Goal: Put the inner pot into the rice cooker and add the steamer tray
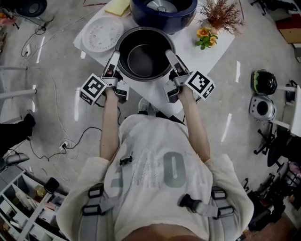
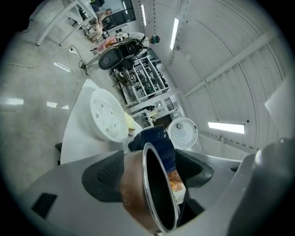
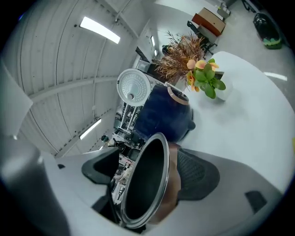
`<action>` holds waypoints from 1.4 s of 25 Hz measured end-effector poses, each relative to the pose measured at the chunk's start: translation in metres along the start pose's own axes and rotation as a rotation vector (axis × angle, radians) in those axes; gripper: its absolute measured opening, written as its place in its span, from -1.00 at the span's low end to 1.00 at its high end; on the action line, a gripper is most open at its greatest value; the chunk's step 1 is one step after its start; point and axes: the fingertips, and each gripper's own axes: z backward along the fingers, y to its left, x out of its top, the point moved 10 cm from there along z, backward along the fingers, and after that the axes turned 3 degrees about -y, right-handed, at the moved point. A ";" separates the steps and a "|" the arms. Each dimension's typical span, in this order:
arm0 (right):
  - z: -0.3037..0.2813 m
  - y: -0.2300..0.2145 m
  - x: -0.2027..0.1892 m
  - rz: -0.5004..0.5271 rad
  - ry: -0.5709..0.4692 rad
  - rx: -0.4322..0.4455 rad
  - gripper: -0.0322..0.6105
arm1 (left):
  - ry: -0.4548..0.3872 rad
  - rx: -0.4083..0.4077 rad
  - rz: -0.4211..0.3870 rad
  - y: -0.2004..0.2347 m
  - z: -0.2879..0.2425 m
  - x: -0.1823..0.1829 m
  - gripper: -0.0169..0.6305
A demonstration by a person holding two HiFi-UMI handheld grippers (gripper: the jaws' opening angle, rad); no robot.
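The dark metal inner pot sits between my two grippers, near the table's front edge and in front of the dark blue rice cooker. My left gripper is shut on the pot's left rim, my right gripper on its right rim. In the left gripper view the pot wall is pinched between the pads of the left gripper, with the cooker and its raised lid beyond. The right gripper clamps the pot rim likewise. The white round steamer tray lies left of the cooker.
The white table also carries a small pot of orange flowers, a dried plant and a yellow item. Cables trail on the floor at left; equipment stands at right.
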 end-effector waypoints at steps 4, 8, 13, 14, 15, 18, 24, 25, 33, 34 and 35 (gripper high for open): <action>0.000 -0.005 -0.001 -0.047 0.009 0.010 0.31 | 0.003 -0.011 0.030 0.001 -0.001 -0.005 0.12; 0.001 -0.007 0.000 -0.075 -0.005 0.009 0.24 | 0.010 -0.008 0.047 0.003 0.001 -0.006 0.03; 0.003 -0.010 -0.002 -0.083 -0.008 -0.012 0.03 | 0.034 0.028 0.042 0.007 0.005 -0.008 -0.22; 0.003 -0.010 -0.002 -0.089 -0.009 -0.011 0.02 | 0.038 0.035 0.037 0.007 0.005 -0.008 -0.26; 0.003 -0.010 -0.002 -0.091 -0.008 -0.011 0.00 | 0.041 0.040 0.032 0.008 0.005 -0.008 -0.29; 0.005 -0.011 -0.002 -0.079 0.001 -0.018 -0.10 | 0.046 0.045 0.029 0.007 0.005 -0.010 -0.40; 0.010 -0.020 -0.003 -0.102 0.008 -0.078 -0.61 | 0.064 0.084 -0.022 0.005 0.005 -0.011 -0.64; 0.011 -0.020 -0.003 -0.103 0.008 -0.084 -0.67 | 0.067 0.087 -0.027 0.004 0.004 -0.011 -0.67; 0.012 -0.021 -0.004 -0.103 0.004 -0.091 -0.81 | 0.080 0.086 -0.067 -0.001 0.002 -0.010 -0.79; 0.012 -0.021 -0.004 -0.101 0.002 -0.092 -0.82 | 0.085 0.090 -0.083 -0.002 0.002 -0.010 -0.80; 0.012 -0.021 -0.004 -0.100 -0.001 -0.093 -0.82 | 0.089 0.092 -0.093 -0.002 0.002 -0.010 -0.80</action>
